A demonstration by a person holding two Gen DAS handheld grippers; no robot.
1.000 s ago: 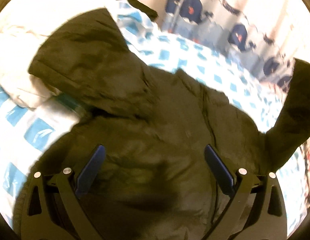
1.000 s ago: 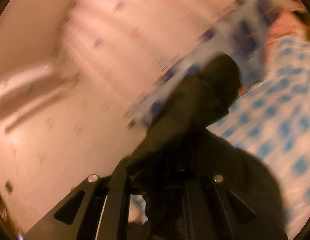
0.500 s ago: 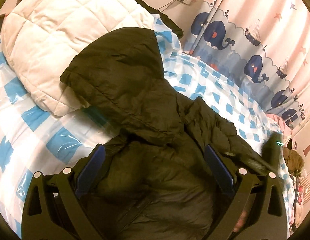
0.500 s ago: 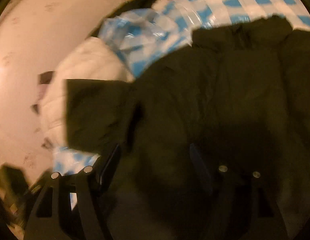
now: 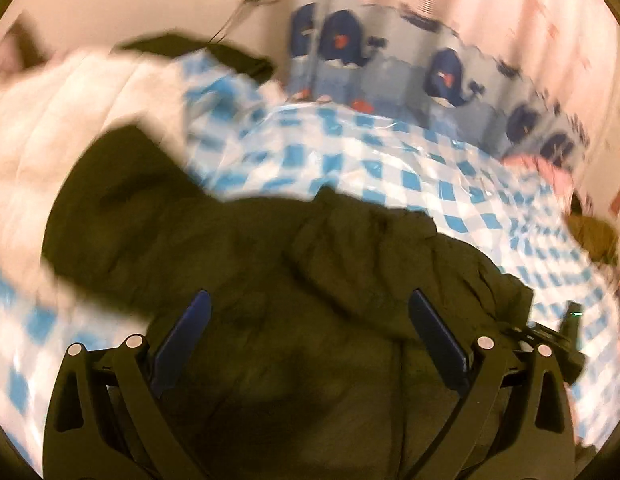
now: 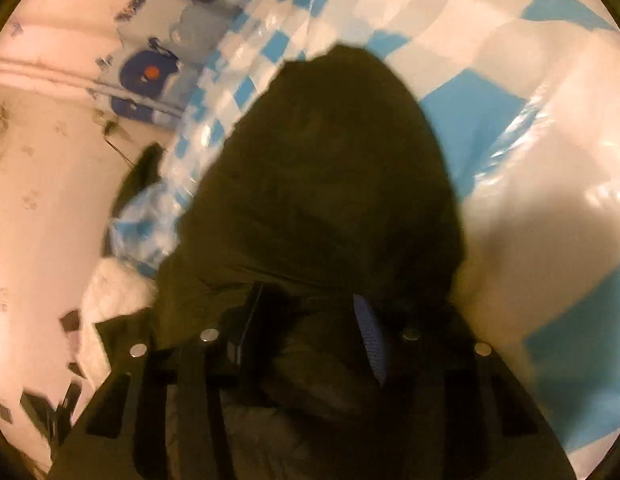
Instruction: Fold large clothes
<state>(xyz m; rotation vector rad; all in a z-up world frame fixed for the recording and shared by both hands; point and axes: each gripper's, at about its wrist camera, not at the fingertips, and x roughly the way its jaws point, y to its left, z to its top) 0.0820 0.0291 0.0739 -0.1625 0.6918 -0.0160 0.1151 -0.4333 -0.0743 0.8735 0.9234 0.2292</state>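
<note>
So the big dark olive puffer jacket was spread out on the bed, lying on a shiny blue-and-white checked sheet. In the left wrist view one sleeve stuck out to the left, partly over a white quilted duvet, though that whole side was pretty motion-blurred. Behind the bed hung a curtain with navy whales on it, and a small pinkish bundle sat near the far right edge of the sheet.

The left gripper hung just over the jacket's body with its blue-padded fingers spread wide, nothing pinched between them, only dark fabric below. The other gripper's black body peeked in at the right, by the jacket's edge.

In the right wrist view the right gripper was low over the jacket, fingers about half apart and having just been closing. A bulge of jacket fabric sat between them, but honestly it was too dark to tell whether the pads were actually pressing on it. Past the fingertips a rounded part of the jacket, maybe a hood or a folded-in sleeve, lay on the checked sheet, with the whale curtain and the wall at the upper left.
</note>
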